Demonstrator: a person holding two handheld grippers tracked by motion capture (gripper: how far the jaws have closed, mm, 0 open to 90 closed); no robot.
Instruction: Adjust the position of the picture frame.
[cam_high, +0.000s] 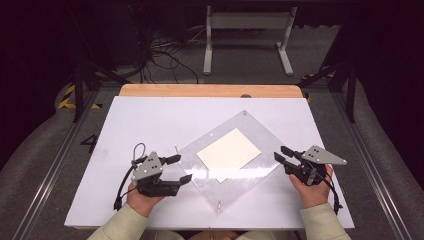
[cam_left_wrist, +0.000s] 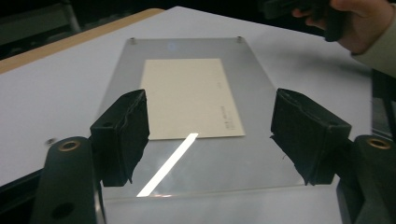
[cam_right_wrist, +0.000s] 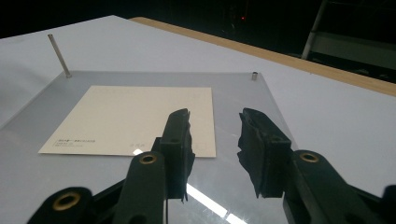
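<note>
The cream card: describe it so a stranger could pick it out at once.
On the white table lies a clear plastic sheet, turned like a diamond between the two claws. The cream card sits at its middle. It is the one opaque, pale yellow rectangle there, with a line of small print along one edge.

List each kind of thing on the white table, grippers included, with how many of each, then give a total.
Clear plastic sheet: 1
Cream card: 1
Metal corner pins on the sheet: 3 that can be made out
Grippers, both open and holding nothing, left gripper, right gripper: 2
Total: 7
</note>
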